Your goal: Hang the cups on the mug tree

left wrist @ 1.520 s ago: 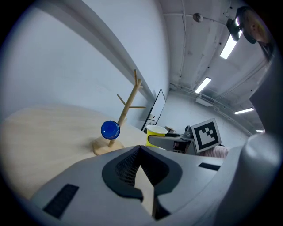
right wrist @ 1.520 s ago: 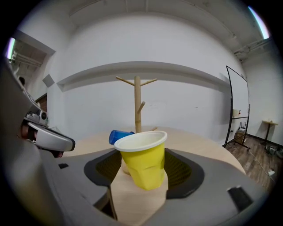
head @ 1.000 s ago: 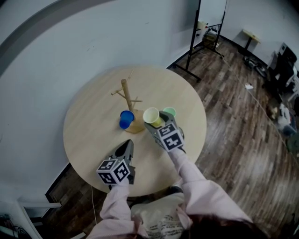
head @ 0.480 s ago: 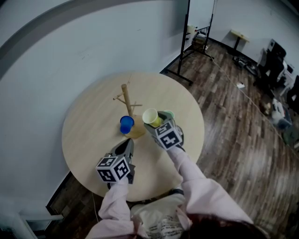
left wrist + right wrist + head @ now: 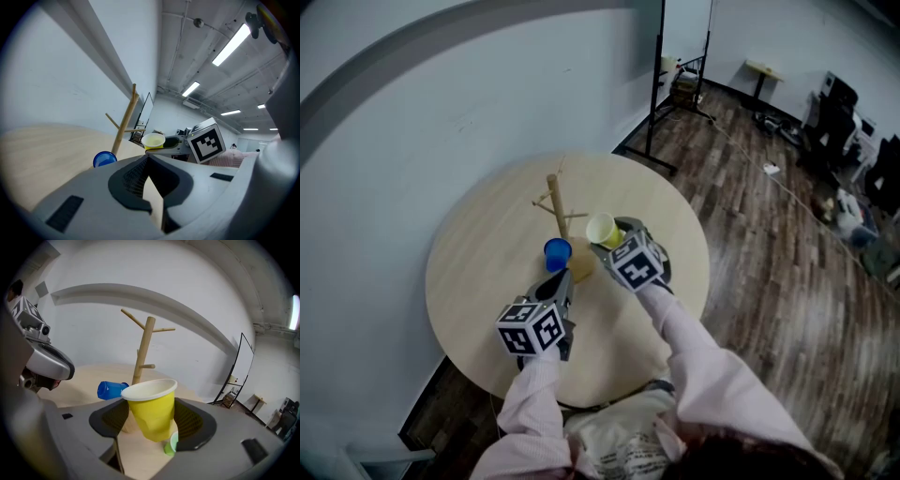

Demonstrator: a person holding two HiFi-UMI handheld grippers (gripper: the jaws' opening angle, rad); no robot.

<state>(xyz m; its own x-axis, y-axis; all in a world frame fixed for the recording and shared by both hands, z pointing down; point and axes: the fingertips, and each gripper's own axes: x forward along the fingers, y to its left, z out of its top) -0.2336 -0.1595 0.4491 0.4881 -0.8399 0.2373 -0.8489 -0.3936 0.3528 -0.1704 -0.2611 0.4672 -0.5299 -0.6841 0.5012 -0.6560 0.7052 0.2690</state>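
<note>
A wooden mug tree [image 5: 553, 199] stands on the round table [image 5: 478, 272]. A blue cup [image 5: 557, 253] lies sideways low against its trunk; whether a peg bears it I cannot tell. My right gripper [image 5: 607, 239] is shut on a yellow cup [image 5: 152, 411], held upright just right of the tree [image 5: 143, 352], its wall dented by the pads. A green cup [image 5: 171, 444] stands on the table under the yellow one, hidden in the head view. My left gripper [image 5: 560, 279] hovers near the blue cup [image 5: 104, 159], jaws shut and empty.
The table's near edge lies just under my arms. A pale wall runs behind the tree. On the wood floor beyond stand a black upright stand [image 5: 658, 84] and dark office furniture [image 5: 839, 103] at the far right.
My left gripper has lifted and come closer to the blue cup. The right gripper still holds the yellow cup by the tree. The green cup is now hidden in the head view.
</note>
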